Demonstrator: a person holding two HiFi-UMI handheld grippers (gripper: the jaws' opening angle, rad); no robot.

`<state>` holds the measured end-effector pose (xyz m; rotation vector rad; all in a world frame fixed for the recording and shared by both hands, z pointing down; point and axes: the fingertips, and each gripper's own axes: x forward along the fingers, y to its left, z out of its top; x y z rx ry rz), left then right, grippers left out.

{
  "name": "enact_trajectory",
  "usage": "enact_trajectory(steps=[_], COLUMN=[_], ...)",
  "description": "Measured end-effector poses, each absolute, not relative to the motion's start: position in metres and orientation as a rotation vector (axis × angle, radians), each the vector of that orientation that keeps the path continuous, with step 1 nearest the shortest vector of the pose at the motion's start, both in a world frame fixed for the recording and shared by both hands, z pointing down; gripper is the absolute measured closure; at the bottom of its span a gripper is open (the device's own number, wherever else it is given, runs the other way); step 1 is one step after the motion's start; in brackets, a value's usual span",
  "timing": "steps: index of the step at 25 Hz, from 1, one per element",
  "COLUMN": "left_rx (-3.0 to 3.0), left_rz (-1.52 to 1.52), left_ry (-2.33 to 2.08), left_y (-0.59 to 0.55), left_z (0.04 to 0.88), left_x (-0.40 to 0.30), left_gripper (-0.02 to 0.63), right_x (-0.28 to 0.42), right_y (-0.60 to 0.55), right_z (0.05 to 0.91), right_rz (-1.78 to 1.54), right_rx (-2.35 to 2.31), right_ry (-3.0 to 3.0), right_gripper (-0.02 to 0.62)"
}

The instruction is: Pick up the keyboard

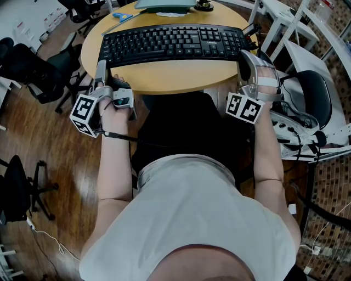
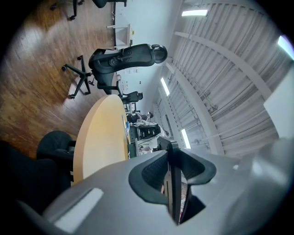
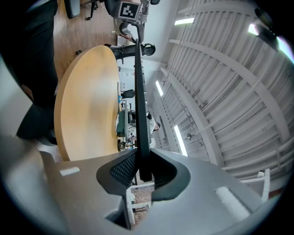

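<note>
The black keyboard [image 1: 170, 44] lies lengthwise over the round wooden table [image 1: 175, 78]. My left gripper [image 1: 102, 67] is shut on its left end and my right gripper [image 1: 245, 57] is shut on its right end. In the left gripper view the keyboard [image 2: 172, 158] shows edge-on, pinched between the dark pads of the left gripper [image 2: 173, 181]. The right gripper view shows the same thin edge of the keyboard [image 3: 140, 105] running away from the right gripper [image 3: 144, 172], with a gap between it and the table top [image 3: 89, 105].
At the table's far side sit a teal tray [image 1: 164, 5], a blue item [image 1: 123, 16] and a small dark round object [image 1: 205, 5]. Black office chairs [image 1: 33, 71] stand at the left. A white desk [image 1: 285, 24] and a chair [image 1: 315, 96] crowd the right.
</note>
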<state>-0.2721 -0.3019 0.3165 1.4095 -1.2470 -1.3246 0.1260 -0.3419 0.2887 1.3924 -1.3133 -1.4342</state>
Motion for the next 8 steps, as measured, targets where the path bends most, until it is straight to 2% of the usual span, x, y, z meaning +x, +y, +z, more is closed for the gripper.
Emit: enact_trajectory(steps=[8], left_rx=[1.409], left_rz=[-1.325], left_ry=[-1.256], left_y=[-0.2999], left_z=[0.3180], left_x=[-0.2717], left_gripper=[0.193], right_x=[0.1266], right_y=[-0.3417], right_z=[0.2922], right_rz=[-1.429], right_rx=[1.388], right_ry=[-1.322], right_gripper=[0.520])
